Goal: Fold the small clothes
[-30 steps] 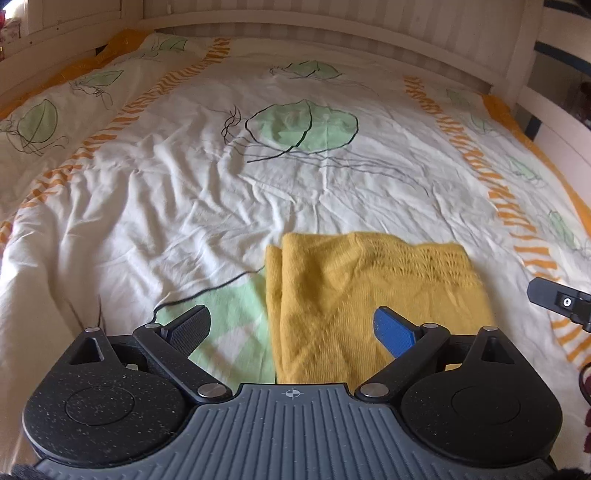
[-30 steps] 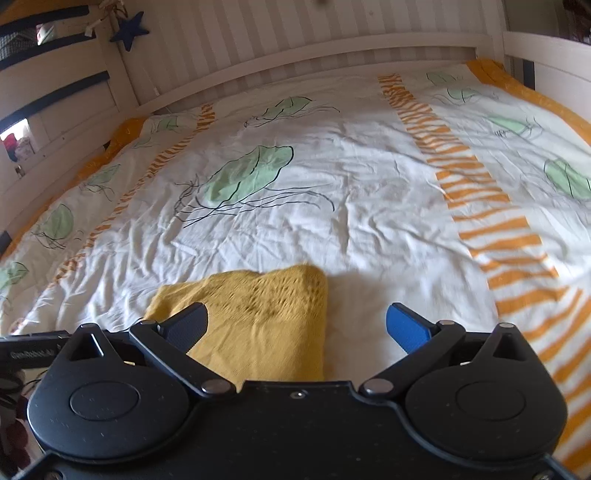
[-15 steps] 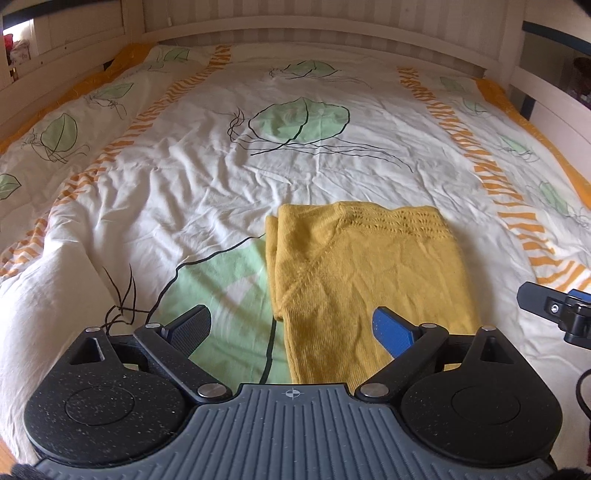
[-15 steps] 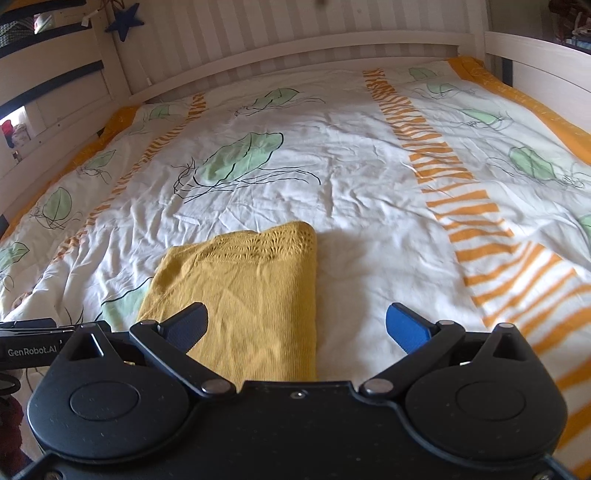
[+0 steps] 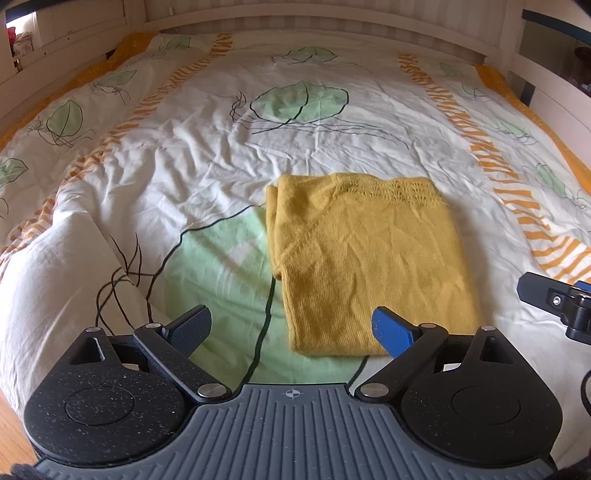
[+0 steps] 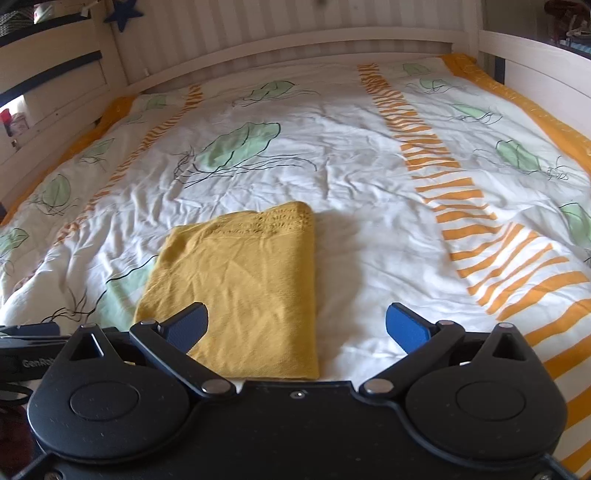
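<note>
now both tongs spread wide and empty, left tongs (image 5: pixel 291 328), right tongs (image 6: pixel 297 326), level above folded yellow garment (image 5: pixel 369 266)

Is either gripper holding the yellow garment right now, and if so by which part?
Nothing is held. The left gripper and right gripper are both open, short of the folded yellow garment, which lies flat on the duvet.

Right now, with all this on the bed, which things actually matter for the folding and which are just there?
Part of the job:
- yellow knitted garment, folded flat on the duvet
- left gripper, open, holding nothing
- right gripper, open, holding nothing

Just there:
- leaf-patterned duvet, the surface under the garment
- white bed frame
- blue star hanging on the frame
</note>
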`<state>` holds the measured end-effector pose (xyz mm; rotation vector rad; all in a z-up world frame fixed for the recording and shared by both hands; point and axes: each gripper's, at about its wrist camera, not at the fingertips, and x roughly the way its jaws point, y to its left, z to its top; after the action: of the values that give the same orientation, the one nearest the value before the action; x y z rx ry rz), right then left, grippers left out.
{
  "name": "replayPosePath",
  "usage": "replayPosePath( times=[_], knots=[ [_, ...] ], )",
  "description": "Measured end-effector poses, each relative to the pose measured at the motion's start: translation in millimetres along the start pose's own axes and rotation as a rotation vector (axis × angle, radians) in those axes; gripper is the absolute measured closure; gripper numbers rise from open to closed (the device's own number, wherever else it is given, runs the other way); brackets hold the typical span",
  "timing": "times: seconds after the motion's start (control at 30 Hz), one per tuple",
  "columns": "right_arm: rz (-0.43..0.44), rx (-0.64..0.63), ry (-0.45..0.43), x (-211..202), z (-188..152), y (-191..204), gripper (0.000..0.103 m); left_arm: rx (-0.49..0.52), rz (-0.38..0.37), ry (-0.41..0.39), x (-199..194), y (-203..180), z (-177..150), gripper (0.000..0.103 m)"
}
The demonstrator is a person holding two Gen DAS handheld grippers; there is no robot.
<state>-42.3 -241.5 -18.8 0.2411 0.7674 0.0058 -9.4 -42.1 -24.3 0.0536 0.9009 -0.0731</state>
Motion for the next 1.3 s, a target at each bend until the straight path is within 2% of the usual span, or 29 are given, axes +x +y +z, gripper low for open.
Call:
replayPosePath(
  times=[0.6,1.3],
  knots=[
    [-0.003,0.053,0.080,13.6,-8.6,-9.9,0.001,0.000,-0.017,0.068,11.7,1.2,-6.1,0.009],
    [0.018,0.055,0.116,22.5,-10.5,-6.8,0.001,0.006,-0.008,0.103,18.0,-0.1,-4.5,0.009]
  ],
)
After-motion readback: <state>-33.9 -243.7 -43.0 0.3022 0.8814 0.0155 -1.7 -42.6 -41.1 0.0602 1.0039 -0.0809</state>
